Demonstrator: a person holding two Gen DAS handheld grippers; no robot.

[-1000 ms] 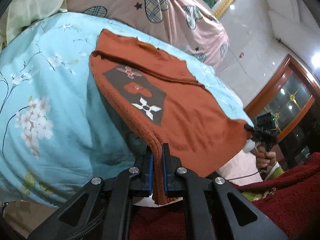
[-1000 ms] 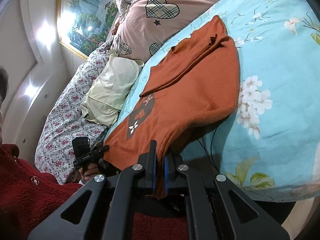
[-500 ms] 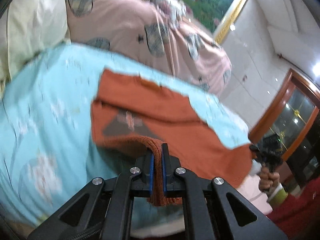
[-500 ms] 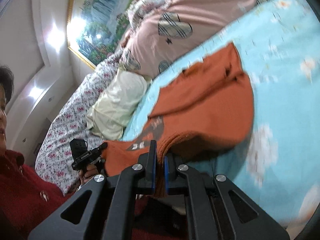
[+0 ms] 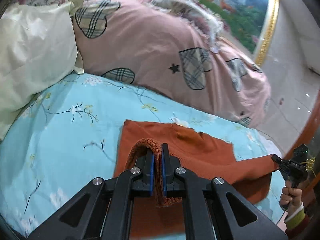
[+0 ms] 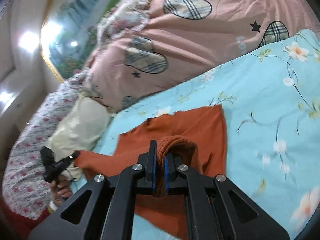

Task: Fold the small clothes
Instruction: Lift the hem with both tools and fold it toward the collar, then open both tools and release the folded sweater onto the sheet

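Note:
An orange knit sweater [image 5: 200,150] lies on the light-blue floral bed cover [image 5: 66,132]. My left gripper [image 5: 157,150] is shut on one corner of its ribbed hem, which loops over the left finger. My right gripper [image 6: 159,152] is shut on the other hem corner; it also shows in the left wrist view [image 5: 278,160], pinching the sweater's right edge. The hem is carried over the sweater body [image 6: 190,128] toward its collar, so the lower half is doubled over. The sweater's patch is hidden. The left gripper also shows in the right wrist view [image 6: 75,155].
A pink duvet with plaid hearts [image 5: 160,56] is piled at the head of the bed. A cream pillow [image 5: 30,50] lies to the left. A gold-framed landscape painting [image 5: 250,16] hangs on the wall. A wooden door frame [image 5: 312,132] stands at the right.
Both grippers have carried the hem up and forward over the sweater toward the collar. The patch that faced up is now covered. Both stay shut on the hem.

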